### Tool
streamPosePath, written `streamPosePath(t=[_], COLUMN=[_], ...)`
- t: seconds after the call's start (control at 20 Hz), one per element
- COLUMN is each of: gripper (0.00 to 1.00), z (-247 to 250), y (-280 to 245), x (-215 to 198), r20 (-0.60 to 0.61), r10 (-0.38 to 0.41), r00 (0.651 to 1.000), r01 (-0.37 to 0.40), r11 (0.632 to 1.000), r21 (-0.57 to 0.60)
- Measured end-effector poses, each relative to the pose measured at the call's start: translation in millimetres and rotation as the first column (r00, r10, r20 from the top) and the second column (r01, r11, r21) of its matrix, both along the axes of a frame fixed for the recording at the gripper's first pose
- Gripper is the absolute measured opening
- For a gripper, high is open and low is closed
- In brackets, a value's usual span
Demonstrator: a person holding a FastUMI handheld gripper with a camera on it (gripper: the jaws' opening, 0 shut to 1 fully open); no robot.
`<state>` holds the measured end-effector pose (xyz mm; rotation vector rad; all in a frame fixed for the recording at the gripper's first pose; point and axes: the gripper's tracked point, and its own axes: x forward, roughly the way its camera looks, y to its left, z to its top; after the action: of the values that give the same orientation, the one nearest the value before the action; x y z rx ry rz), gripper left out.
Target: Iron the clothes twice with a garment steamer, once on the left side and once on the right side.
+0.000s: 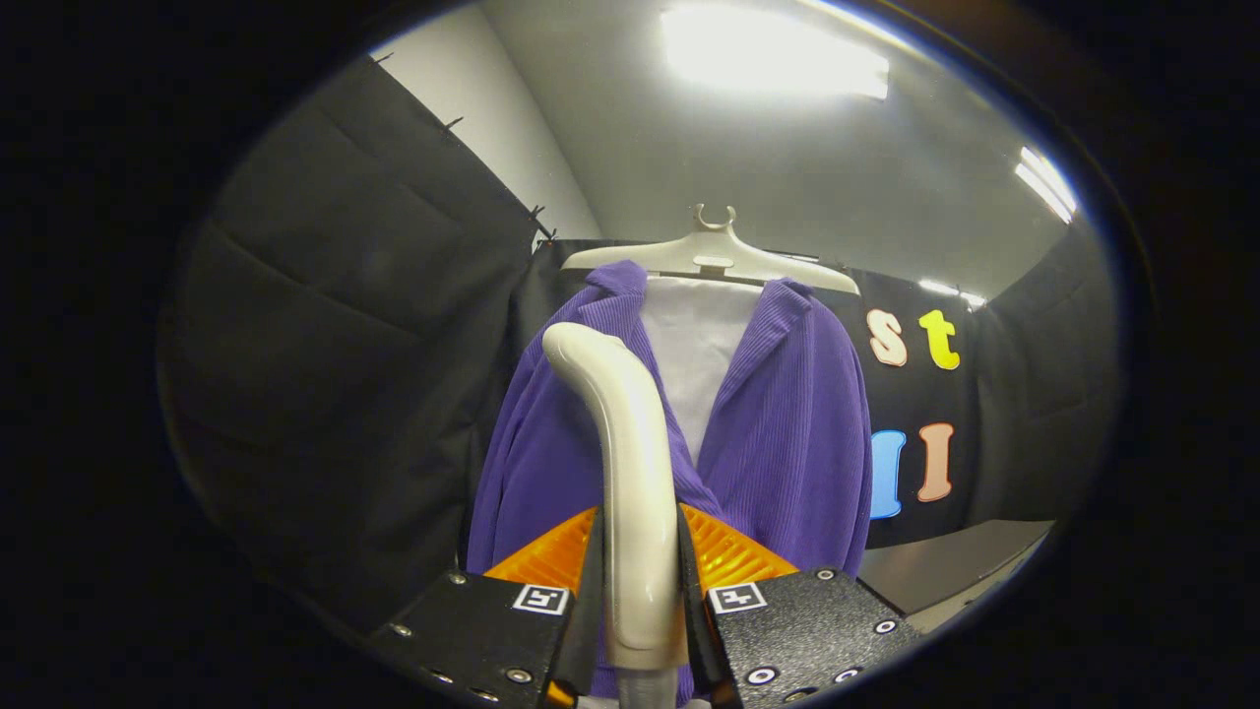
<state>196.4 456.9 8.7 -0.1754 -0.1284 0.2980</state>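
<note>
**A:** Gripper view first: what surrounds the tool?

**B:** Black cloth walls (325,325) close the booth beside and beyond the fingers. Above them runs a pale ceiling (630,148) with a bright light panel (773,49), and more strip lights (1045,182) sit further off to the side. Low down, beyond the fingers and past the garment's edge, a grey flat surface (950,566) shows; whether it is a table or the floor I cannot tell.

**A:** And the jaws?

**B:** The gripper (642,591) is pinching the garment steamer (630,473). Both fingers press on its cream handle, one from each side, and the handle rises from between them, curving over at the top. The steamer's ribbed orange part (728,556) spreads just ahead of the fingers.

**A:** Where is the clothing?

**B:** Straight ahead, just beyond the steamer. A purple ribbed jacket (787,433) hangs open on a pale hanger (714,251), with a white layer (694,345) showing between its lapels. The steamer's curved top stands in front of one lapel; whether it touches the fabric I cannot tell.

**A:** Edges and free room?

**B:** The jacket's outer edge falls clean against the black cloth on one side, with open space there above the grey surface. On the other side the sleeve hangs close to the cloth wall, which folds in near the fingers.
</note>
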Motion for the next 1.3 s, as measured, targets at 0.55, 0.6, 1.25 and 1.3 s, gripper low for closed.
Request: streamPosePath(t=[0.55, 0.6, 1.25, 1.3], gripper=[0.37, 0.37, 0.37, 0.37], z=[-70.2, -80.3, -181.3, -187.6], y=[-19.0, -20.6, -58.9, -60.9], x=[-24.8, -27.1, -65.8, -68.4], r20=[-0.062, -0.081, -0.292, -0.303], r10=[0.027, 0.029, 0.041, 0.042], r00=[0.998, 0.996, 0.956, 0.952], r01=[-0.029, -0.033, -0.070, -0.073], r11=[0.998, 0.998, 0.994, 0.993], r21=[-0.047, -0.052, -0.090, -0.092])
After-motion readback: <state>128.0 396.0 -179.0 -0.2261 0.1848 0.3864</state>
